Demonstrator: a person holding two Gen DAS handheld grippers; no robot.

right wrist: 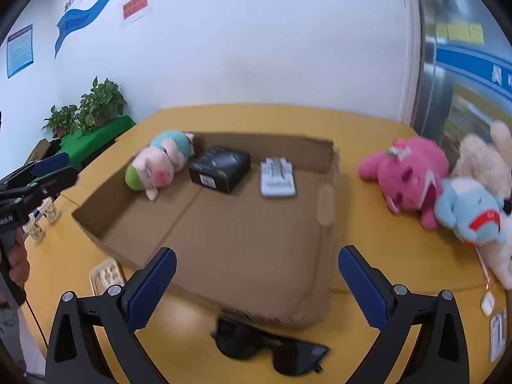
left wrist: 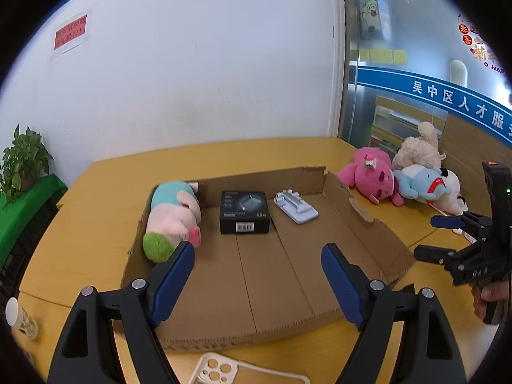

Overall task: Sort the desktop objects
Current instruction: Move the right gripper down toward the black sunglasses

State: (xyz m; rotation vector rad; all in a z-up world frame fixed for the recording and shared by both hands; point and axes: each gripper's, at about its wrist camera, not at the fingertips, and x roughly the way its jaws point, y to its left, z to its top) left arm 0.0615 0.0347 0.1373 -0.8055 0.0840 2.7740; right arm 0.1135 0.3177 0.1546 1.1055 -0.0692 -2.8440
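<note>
Your yellow table runs from potted plants at the left edge, under a white wall, to a glass partition at upper right. At centre the cardboard tray holds a pig plush, a black box and a white stand, with a plush pile right of it and sunglasses in front. You hold the left gripper spread over the tray's near half and the right gripper spread above its near right corner, both empty.
</note>
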